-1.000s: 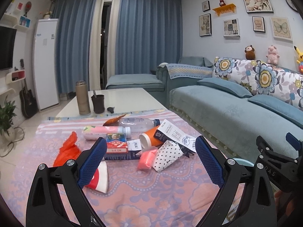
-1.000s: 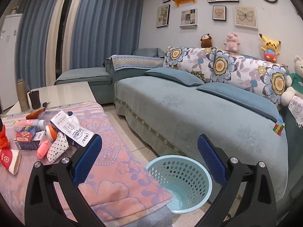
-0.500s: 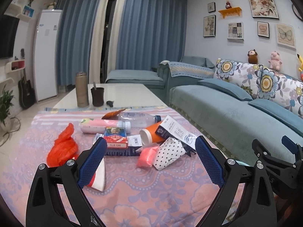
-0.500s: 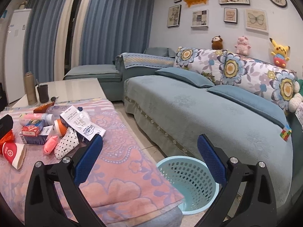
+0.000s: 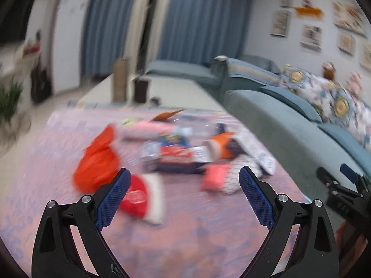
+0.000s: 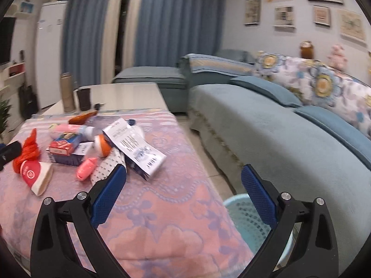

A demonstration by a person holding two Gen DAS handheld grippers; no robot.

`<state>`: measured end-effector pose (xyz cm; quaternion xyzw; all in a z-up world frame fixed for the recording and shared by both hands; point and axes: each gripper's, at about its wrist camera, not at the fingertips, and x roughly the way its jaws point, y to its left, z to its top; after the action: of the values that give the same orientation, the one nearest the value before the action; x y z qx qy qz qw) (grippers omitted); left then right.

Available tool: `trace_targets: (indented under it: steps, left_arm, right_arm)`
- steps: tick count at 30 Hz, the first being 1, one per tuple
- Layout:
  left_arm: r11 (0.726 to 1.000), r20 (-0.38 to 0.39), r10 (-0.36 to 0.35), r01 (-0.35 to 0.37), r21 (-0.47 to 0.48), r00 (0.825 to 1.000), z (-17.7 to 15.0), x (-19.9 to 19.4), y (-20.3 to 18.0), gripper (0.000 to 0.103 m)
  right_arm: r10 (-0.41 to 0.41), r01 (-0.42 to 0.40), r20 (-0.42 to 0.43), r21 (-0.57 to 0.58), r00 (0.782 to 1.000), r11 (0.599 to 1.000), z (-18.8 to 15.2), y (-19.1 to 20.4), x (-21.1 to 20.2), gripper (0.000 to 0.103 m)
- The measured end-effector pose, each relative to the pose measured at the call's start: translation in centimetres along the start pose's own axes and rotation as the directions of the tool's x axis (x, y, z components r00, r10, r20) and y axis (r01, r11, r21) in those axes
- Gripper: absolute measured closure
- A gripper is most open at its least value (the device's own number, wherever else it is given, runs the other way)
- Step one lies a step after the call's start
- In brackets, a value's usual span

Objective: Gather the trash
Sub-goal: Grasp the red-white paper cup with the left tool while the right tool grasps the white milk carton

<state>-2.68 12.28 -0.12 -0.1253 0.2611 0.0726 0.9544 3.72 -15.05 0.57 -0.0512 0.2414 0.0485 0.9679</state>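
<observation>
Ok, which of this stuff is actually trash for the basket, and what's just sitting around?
For the job: crumpled orange plastic bag; red-and-white paper cup; small pink bottle; white printed carton; light blue plastic basket.

Just lying about: tall tan flask; dark cup; blue sofa; wall pictures.

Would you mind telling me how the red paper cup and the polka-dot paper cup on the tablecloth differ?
The red paper cup is red with a white logo and pale rim; the polka-dot paper cup is white with dark dots. The red one lies fully exposed near the tablecloth's left edge; the polka-dot one is partly hidden behind the right tool. Both lie tipped on their sides, ungrasped.
</observation>
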Motion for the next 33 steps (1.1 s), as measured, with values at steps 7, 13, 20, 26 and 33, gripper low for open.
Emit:
trace_targets:
  steps: [7, 13, 20, 26, 33]
  left_arm:
    - [0.991, -0.065, 0.113, -0.117, -0.067, 0.991, -1.2, 2.0, 6.6, 0.011]
    - [0.996, -0.199, 0.077, -0.083, -0.02, 0.977, -2.0, 6.4, 5.3, 0.011]
    - [0.99, -0.314, 0.126, -0.102, 0.094, 0.941, -3.4, 10.4, 2.2, 0.012]
    - [0.993, -0.331, 0.108, -0.085, 0.084, 0.937, -3.3, 10.7, 3.4, 0.027]
    - [0.998, -0.325, -0.014, 0.034, 0.057, 0.946, -3.1, 10.0, 3.7, 0.03]
  right_arm:
    - [0.101, -0.101, -0.042, 0.005, 0.994, 0.995, 1.2, 1.0, 4.4, 0.034]
    - [0.173, -0.175, -0.105, -0.013, 0.979, 0.984, 1.5, 2.3, 8.0, 0.04]
    - [0.263, -0.284, -0.197, -0.084, 0.944, 0.955, 2.8, 2.8, 12.3, 0.033]
    - [0.299, -0.352, -0.281, -0.162, 0.912, 0.922, 2.3, 3.3, 15.5, 0.027]
    - [0.35, -0.443, -0.379, -0.194, 0.857, 0.875, 1.6, 3.4, 17.4, 0.026]
